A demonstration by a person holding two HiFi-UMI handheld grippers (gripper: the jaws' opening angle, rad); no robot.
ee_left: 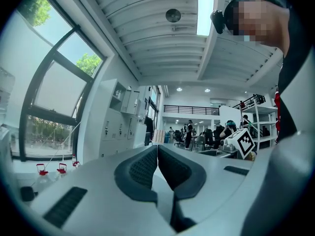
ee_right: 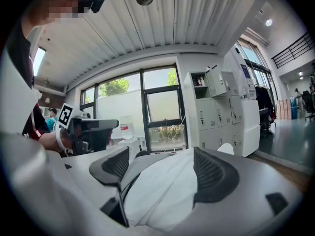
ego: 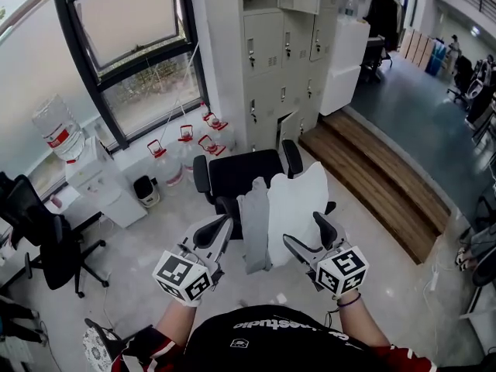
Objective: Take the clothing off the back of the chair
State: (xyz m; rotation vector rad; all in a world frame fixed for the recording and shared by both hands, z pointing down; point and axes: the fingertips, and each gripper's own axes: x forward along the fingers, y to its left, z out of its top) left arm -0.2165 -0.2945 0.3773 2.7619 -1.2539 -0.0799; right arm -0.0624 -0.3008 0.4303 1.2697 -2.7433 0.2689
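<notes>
right tongs astride white garment, grip not yet made

the right tongs (ee_right: pixel 162 156) stood released, jaws wide apart, with the white garment (ee_right: pixel 162 191) bunched between them and pressed against both pads. nothing was clamped. the left tongs (ee_left: pixel 157 149) were clenched tip to tip with nothing between them, held just to the left of the right tongs (ego: pixel 306 235).

in the head view both garments hung over the back of the black office chair (ego: pixel 244 173), directly ahead of the two tools. the white garment (ego: pixel 296 200) lay at the right tongs' jaws, and the grey garment (ego: pixel 254 227) lay between the two tools, touching or nearly touching the tip of the left tongs (ego: pixel 222 225).

assessment: the step in hand appeared to be closing on the white garment. a sound grip would take a thick fold deep between the pads, not the edge alone. the lift should then go upward until the hem clears the chair back, before drawing toward the body. the left tongs would need to open before taking the grey garment. risk: the grey piece could drag off with the white.
</notes>
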